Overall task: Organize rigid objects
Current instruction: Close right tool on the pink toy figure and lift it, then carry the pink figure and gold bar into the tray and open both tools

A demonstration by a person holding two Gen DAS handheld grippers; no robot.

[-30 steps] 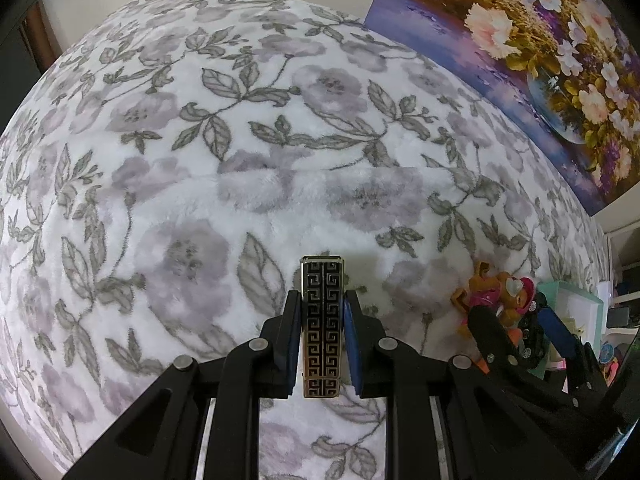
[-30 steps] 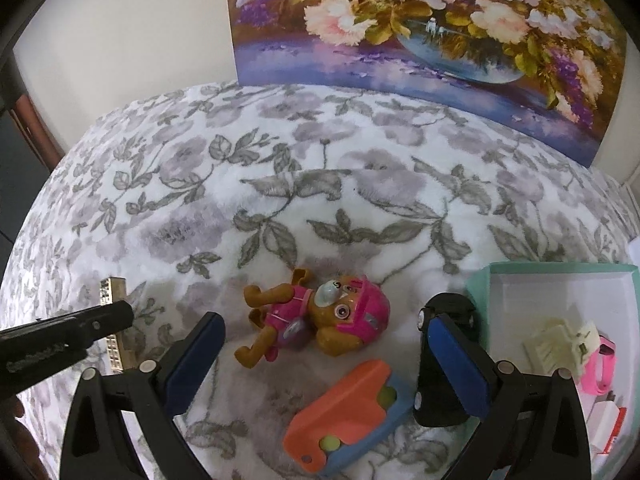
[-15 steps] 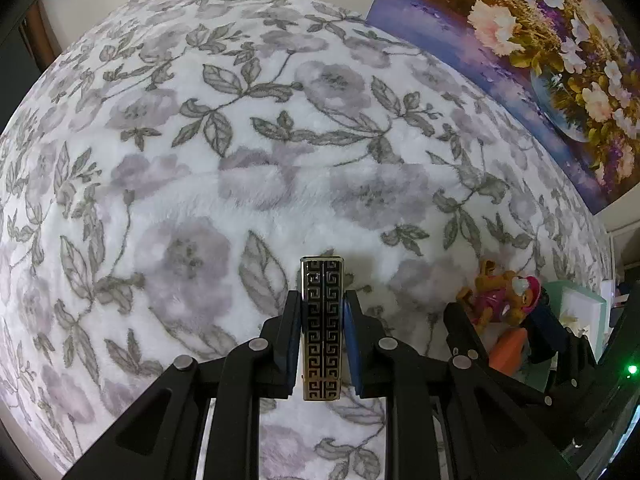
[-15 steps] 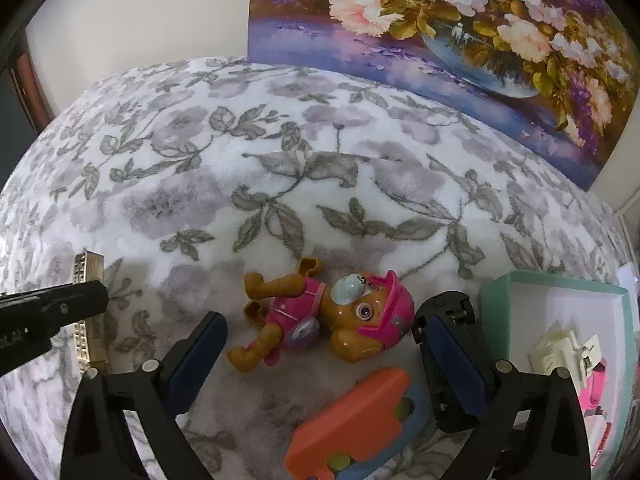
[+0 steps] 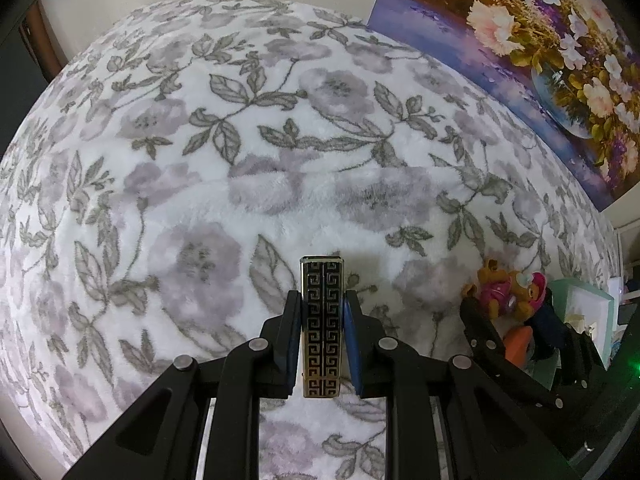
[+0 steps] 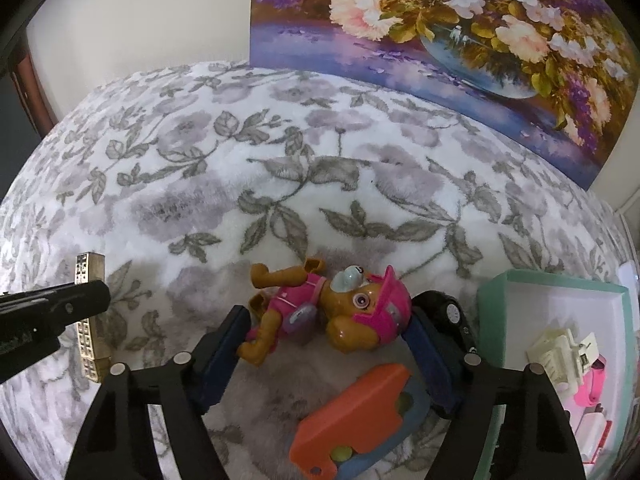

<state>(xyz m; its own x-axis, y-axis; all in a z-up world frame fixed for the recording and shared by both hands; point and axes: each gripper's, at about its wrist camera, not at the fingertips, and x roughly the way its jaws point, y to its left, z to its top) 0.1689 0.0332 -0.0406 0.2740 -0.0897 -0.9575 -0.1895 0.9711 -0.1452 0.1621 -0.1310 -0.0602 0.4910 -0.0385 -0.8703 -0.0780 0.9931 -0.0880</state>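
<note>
Gold-and-black key-patterned lighter sits clamped between the blue pads of the left tongs, its far end sticking out past their tips above the blanket. Seen from the right wrist, the right tongs have just been closing, with the pink-and-brown puppy figure between the pads; I cannot tell if either pad presses on it. At about five o'clock from the puppy lies an orange-and-blue toy. A black toy car sits at three o'clock, just behind the right pad. Further toward three o'clock stands a mint-rimmed box with a cream clip and a pink item inside. A flower painting leans at twelve o'clock, beyond the blanket.
</note>
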